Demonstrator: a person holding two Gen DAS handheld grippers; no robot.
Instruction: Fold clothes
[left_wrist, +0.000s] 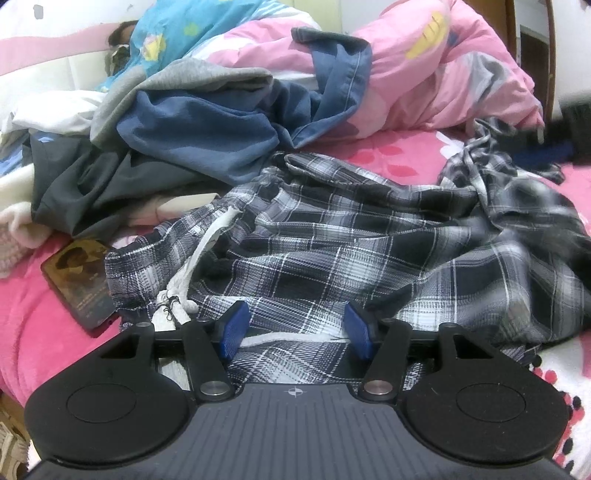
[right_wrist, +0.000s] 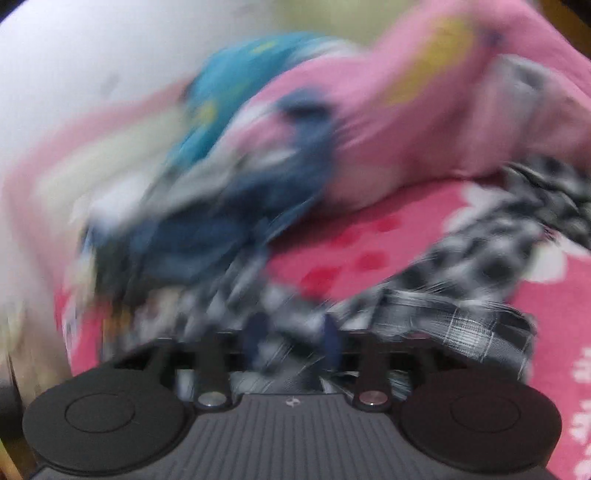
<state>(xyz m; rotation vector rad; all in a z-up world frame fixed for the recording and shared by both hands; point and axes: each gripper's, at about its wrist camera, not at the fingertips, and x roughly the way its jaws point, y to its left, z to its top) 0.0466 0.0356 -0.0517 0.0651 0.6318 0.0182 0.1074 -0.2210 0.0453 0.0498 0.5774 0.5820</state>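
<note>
Black-and-white plaid trousers (left_wrist: 332, 236) with a white drawstring (left_wrist: 199, 258) lie crumpled on the pink bedspread (left_wrist: 406, 155). My left gripper (left_wrist: 297, 328) hovers low over their waistband, its blue pads (left_wrist: 236, 328) well apart, and cloth and cord lie under the gap without being pinched. The right wrist view is smeared by motion. There my right gripper (right_wrist: 293, 343) sits over the same plaid trousers (right_wrist: 461, 258), fingers (right_wrist: 255, 341) apart, with plaid cloth showing in the gap.
A dark phone (left_wrist: 79, 280) lies on the bedspread left of the trousers. Behind them is a heap of blue, grey and dark clothes (left_wrist: 192, 129), then a pink quilt (left_wrist: 443, 81). A person lies under a blue cover (left_wrist: 177, 33) at the far left.
</note>
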